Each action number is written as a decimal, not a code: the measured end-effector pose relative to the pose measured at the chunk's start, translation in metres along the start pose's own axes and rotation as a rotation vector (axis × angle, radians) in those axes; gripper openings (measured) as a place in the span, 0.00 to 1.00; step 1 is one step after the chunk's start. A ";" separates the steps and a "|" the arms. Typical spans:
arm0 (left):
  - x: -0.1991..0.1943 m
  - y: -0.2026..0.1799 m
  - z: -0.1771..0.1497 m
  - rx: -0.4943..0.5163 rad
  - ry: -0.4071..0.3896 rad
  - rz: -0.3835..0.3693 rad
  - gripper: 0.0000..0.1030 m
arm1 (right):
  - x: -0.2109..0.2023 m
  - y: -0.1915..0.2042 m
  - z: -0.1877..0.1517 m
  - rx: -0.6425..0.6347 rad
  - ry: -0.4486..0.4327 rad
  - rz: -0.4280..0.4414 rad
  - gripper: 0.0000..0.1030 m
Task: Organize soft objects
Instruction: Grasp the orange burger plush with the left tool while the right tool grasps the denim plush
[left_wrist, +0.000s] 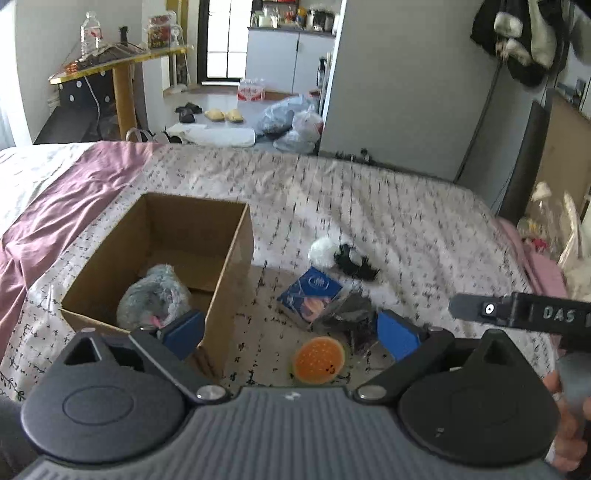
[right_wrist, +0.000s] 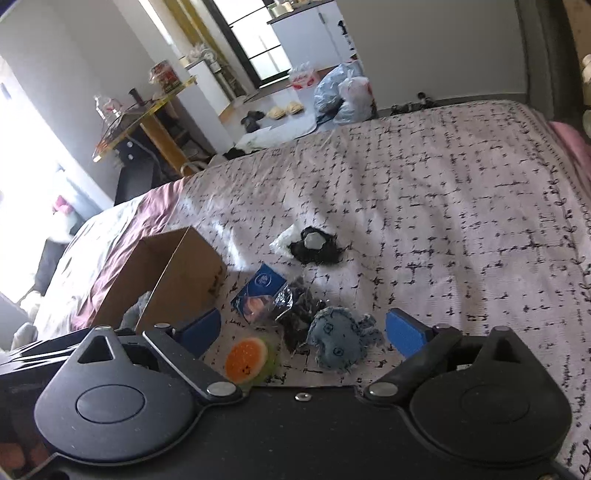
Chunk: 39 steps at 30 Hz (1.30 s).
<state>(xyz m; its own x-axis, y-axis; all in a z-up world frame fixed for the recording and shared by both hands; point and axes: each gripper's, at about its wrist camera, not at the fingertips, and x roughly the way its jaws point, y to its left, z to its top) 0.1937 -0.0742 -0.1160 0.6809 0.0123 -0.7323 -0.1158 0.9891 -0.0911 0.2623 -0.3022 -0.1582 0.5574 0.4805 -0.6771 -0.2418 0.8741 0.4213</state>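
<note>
Holding one grey plush (left_wrist: 153, 299), the cardboard box (left_wrist: 229, 251) sits before both grippers' spread fingers (left_wrist: 184, 330).

Left gripper (left_wrist: 291, 334): blue rectangular pads (left_wrist: 184, 332) on black angled fingers, each finger pinned by a round silver screw. Two big matte-black teardrop housings flank the front, each with a shallow oval recess and a triangular cut-out near its tip. Between them runs a grey ribbed body, a small white mark at its top edge.

Right gripper (right_wrist: 304, 332): same blue pads (right_wrist: 404, 332), same black teardrop housings and silver pivot screws, but the middle plate is smooth black with one small silver screw. From the left camera its black arm reads "DAS" in raised letters beside a white dot, with skin of a hand (left_wrist: 565, 424) on a grey handle.
</note>
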 end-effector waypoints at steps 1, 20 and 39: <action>0.004 -0.001 -0.001 0.002 0.009 -0.003 0.95 | 0.002 0.000 0.000 -0.009 0.004 -0.003 0.93; 0.077 -0.005 -0.029 -0.022 0.126 -0.053 0.70 | 0.049 -0.009 -0.007 -0.088 0.149 -0.012 0.74; 0.123 -0.012 -0.037 0.027 0.195 -0.130 0.66 | 0.097 -0.018 -0.012 -0.095 0.277 -0.058 0.51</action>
<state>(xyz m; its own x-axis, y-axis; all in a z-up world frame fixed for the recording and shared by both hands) 0.2518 -0.0904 -0.2302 0.5361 -0.1419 -0.8321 -0.0151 0.9840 -0.1775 0.3114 -0.2704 -0.2385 0.3374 0.4190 -0.8430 -0.2962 0.8972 0.3275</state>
